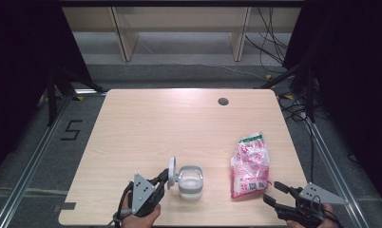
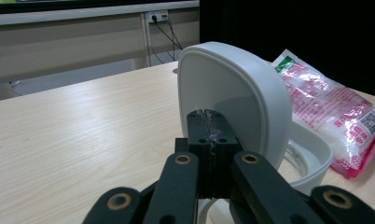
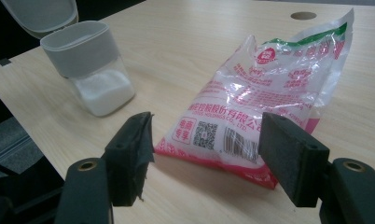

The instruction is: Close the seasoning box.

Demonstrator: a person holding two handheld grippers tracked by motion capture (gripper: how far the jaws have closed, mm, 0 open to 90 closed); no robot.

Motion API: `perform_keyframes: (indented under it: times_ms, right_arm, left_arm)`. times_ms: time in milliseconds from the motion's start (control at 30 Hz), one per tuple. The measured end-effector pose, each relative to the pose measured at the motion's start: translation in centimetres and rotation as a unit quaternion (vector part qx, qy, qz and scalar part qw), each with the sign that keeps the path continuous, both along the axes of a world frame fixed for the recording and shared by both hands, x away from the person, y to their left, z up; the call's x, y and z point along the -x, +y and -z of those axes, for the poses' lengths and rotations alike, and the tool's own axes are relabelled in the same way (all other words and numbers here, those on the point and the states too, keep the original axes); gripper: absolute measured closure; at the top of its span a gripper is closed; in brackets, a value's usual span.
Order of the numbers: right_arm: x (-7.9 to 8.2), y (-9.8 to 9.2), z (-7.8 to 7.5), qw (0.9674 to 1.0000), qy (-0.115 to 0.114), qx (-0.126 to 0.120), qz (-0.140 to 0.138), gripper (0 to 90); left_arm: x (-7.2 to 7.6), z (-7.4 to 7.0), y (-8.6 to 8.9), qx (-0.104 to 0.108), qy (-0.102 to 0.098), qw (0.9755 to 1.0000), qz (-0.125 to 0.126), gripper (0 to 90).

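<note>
Your left tongs [image 1: 166, 179] are clamped on the white lid [image 1: 172, 173] of the clear container [image 1: 190, 182], holding it tipped up on edge beside the open mouth at the near-left of the bench [image 1: 146, 128]. In the left gripper view the lid [image 2: 232, 98] stands upright just past the closed jaws, the container's rim [image 2: 311, 156] low to its right. White granules fill the container's lower part [image 3: 104, 91].

Your right tongs [image 1: 273, 192] stand wide and hold nothing, pointing up the bench at the pink-and-white bag [image 1: 250, 164]. That bag lies flat just ahead of them, long axis running away from you, its green-edged top at the far end. Your right hand is the nearer one; the container sits to the bag's left, apart from it.

The bag [image 3: 265, 93] shows a red round logo, a QR code, a barcode and Chinese characters too small to read. A "5" [image 1: 71, 130] marks the floor.
</note>
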State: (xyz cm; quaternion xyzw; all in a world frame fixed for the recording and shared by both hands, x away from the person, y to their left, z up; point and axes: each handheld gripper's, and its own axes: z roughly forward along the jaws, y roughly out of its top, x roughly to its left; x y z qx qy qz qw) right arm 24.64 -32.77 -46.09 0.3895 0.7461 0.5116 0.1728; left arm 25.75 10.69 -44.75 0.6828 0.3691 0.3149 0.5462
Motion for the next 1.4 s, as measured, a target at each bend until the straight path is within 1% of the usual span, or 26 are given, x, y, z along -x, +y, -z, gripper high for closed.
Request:
perform_keyframes:
  times_ms: [133, 200, 233, 267, 300, 333, 367, 433, 467, 500, 600, 667, 700, 767, 833, 867, 933, 1000, 1033, 1133, 1167, 1233, 1267, 1300, 1333, 1400]
  right_arm:
    - [0.1, 0.0, 0.0, 0.9999, 0.010, -0.004, -0.003, 36.0]
    - [0.1, 0.0, 0.0, 1.0000, 0.008, 0.002, -0.003, 36.1]
    - [0.4, 0.2, -0.1, 0.9993, 0.035, -0.012, 0.004, 36.1]
    - [0.4, 0.2, -0.1, 0.9993, 0.034, -0.011, 0.003, 36.0]
    - [0.2, 0.2, 0.0, 0.9998, 0.020, -0.007, 0.001, 36.1]
    - [0.4, 0.3, 0.0, 0.9994, 0.033, -0.014, 0.004, 36.1]
    - [0.3, 0.2, 0.1, 0.9997, 0.021, -0.011, 0.002, 36.1]
    - [0.4, 0.2, 0.0, 0.9994, 0.034, -0.010, 0.002, 36.1]
    - [0.2, 0.2, 0.0, 0.9998, 0.019, -0.007, 0.001, 36.1]
    - [0.4, 0.2, 0.0, 0.9994, 0.033, -0.010, 0.002, 36.1]
    - [0.4, 0.3, 0.1, 0.9994, 0.032, -0.014, 0.004, 36.1]
    - [0.4, 0.3, 0.1, 0.9993, 0.033, -0.014, 0.005, 36.1]
    - [0.3, 0.4, 0.2, 0.9994, 0.028, -0.020, 0.002, 36.1]
    - [0.1, 0.2, 0.3, 0.9998, 0.018, -0.006, 0.003, 36.1]
    - [0.3, 0.3, 0.2, 0.9997, 0.024, -0.011, 0.001, 36.0]
    - [0.1, 0.2, 0.3, 1.0000, 0.007, -0.002, -0.002, 35.9]
    - [0.4, 0.3, 0.3, 0.9997, 0.021, -0.011, 0.001, 34.5]
    - [0.2, 0.3, 0.5, 0.9998, 0.012, -0.011, -0.009, 31.8]
    - [0.3, 0.2, 0.4, 1.0000, 0.007, 0.001, -0.001, 30.8]
    - [0.4, 0.3, 0.6, 0.9999, 0.010, 0.006, 0.000, 25.4]
    - [0.6, 0.4, 0.6, 0.9998, 0.018, -0.001, 0.008, 24.3]
    - [0.5, 0.4, 0.7, 0.9999, 0.011, -0.009, 0.003, 23.2]
    - [0.9, 0.5, 0.7, 0.9994, 0.027, -0.017, 0.009, 23.2]
    - [0.7, 0.2, 0.7, 0.9998, 0.017, 0.004, 0.004, 23.2]
    - [0.7, 0.3, 0.8, 0.9999, 0.009, 0.001, 0.009, 23.2]
    - [0.7, 0.3, 0.8, 0.9999, 0.013, 0.006, 0.002, 23.2]
  left_arm:
    - [0.0, -0.1, -0.7, -0.003, -0.003, 0.9999, 0.010, 89.1]
    - [0.1, -0.1, -0.9, -0.009, 0.004, 0.9999, 0.010, 89.1]
    - [0.1, 0.0, -1.2, -0.008, 0.005, 0.9999, 0.013, 89.1]
    - [0.0, 0.0, -1.5, -0.007, 0.004, 0.9998, 0.016, 89.2]
    - [0.1, 0.0, -1.6, -0.011, 0.006, 0.9998, 0.018, 89.1]
    - [0.1, 0.1, -1.7, -0.009, 0.005, 0.9997, 0.021, 89.1]
    - [0.0, 0.1, -1.8, -0.014, 0.001, 0.9996, 0.024, 89.1]
    - [0.2, 0.1, -2.0, -0.008, 0.009, 0.9997, 0.021, 89.1]
    - [0.2, 0.1, -2.0, -0.008, 0.008, 0.9997, 0.022, 89.1]
    - [0.1, 0.1, -1.9, -0.005, 0.001, 0.9997, 0.025, 88.9]
    - [0.3, 0.0, -1.7, -0.005, 0.005, 0.9996, 0.026, 80.4]
    - [0.7, 0.0, -1.1, 0.013, 0.003, 0.9996, 0.024, 72.4]
    - [0.9, 0.0, -0.8, 0.009, 0.001, 0.9996, 0.025, 69.4]
    - [1.4, 0.1, -0.3, 0.020, 0.005, 0.9996, 0.016, 61.2]
    - [2.0, 0.3, 0.3, 0.019, 0.007, 0.9997, 0.013, 54.8]
    - [2.3, 0.5, 0.5, 0.021, 0.008, 0.9996, 0.014, 52.4]
    - [2.9, 0.8, 0.9, 0.021, 0.011, 0.9997, 0.008, 46.9]
    - [3.3, 1.3, 1.1, 0.026, 0.011, 0.9996, 0.005, 41.4]
    - [3.6, 1.4, 1.2, 0.029, 0.014, 0.9995, 0.002, 39.5]
    - [4.4, 1.9, 1.3, 0.025, 0.024, 0.9994, 0.001, 34.2]
    - [4.6, 2.2, 1.3, 0.025, 0.019, 0.9995, 0.005, 33.6]
    - [4.8, 2.3, 1.3, 0.015, 0.024, 0.9996, 0.006, 32.8]
    - [5.2, 2.6, 1.2, 0.014, 0.026, 0.9995, 0.005, 32.4]
    - [5.2, 2.8, 1.1, 0.017, 0.018, 0.9996, 0.010, 32.3]
    - [5.3, 2.9, 1.2, 0.009, 0.015, 0.9998, 0.012, 32.2]
    - [5.5, 3.0, 1.1, 0.014, 0.017, 0.9997, 0.007, 31.9]
